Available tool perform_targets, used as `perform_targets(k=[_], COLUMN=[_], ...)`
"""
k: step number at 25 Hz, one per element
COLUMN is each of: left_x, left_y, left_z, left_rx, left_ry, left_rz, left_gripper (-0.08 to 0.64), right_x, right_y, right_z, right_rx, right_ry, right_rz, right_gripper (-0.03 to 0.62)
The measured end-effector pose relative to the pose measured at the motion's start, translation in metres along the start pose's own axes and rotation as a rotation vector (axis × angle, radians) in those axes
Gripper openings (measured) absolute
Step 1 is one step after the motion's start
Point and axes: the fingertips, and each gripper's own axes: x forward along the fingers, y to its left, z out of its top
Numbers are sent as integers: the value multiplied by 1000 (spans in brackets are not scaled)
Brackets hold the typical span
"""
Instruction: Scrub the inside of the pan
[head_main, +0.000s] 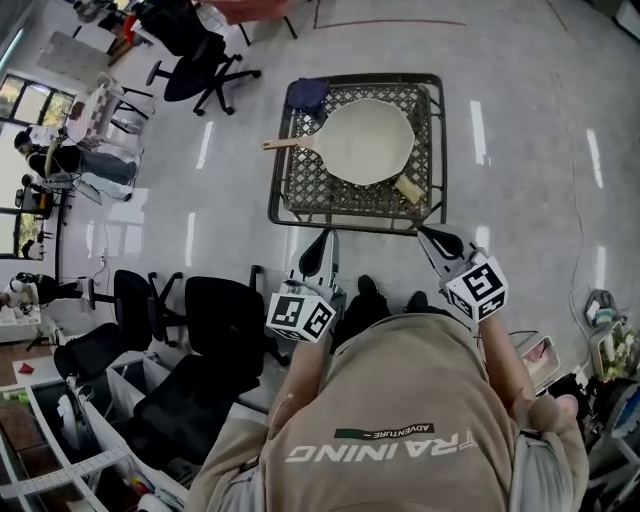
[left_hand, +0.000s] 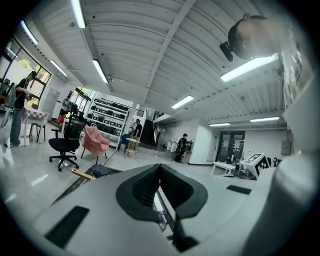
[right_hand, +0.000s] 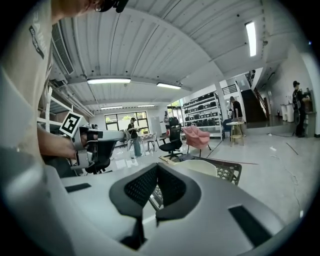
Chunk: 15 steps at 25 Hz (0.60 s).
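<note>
**A:** Item one, the pan?
**B:** Pan (head_main: 365, 140), pale inside, with a wooden handle (head_main: 282, 144) pointing toward the head view's left. It lies on the black lattice counter (head_main: 300, 195), well ahead of both grippers.

**A:** What else is on that counter?
**B:** A blue cloth (head_main: 306, 95) at the far left corner. A tan block (head_main: 409, 189) at the pan's near right edge.

**A:** Left gripper?
**B:** Left gripper (head_main: 316, 250), held close to the person's body. Its jaws are closed tip to tip with nothing between them.

**A:** Right gripper?
**B:** Right gripper (head_main: 440, 240), also short of the counter. Its jaws are closed and empty.

**A:** Any writing?
**B:** The person's tan shirt (head_main: 400, 400) reads "TRAINING" in white and "ADVENTURE" on a small dark strip, both upside down in the head view. The marker cubes (head_main: 300, 315) carry black-and-white square patterns and no letters.

**A:** Surroundings?
**B:** Black office chairs (head_main: 200, 60) on a glossy grey floor (head_main: 520, 120).
</note>
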Motion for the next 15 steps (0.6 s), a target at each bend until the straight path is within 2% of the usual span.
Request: perform_targets(k=[4,9,15], left_x=[7,41,94], left_y=[20,64,107], left_z=[0,3,49], left_rx=[8,3,40], left_ry=[18,25,-16], left_rz=[1,-42,-144], left_gripper=[18,18,18], right_x=[25,68,118], right_y=[-2,-20,-42], right_z=[0,9,46], right_rx=[12,-4,-11], right_ry=[19,39,25], right_rz=[-8,-78,-159], right_gripper=[15,15,15])
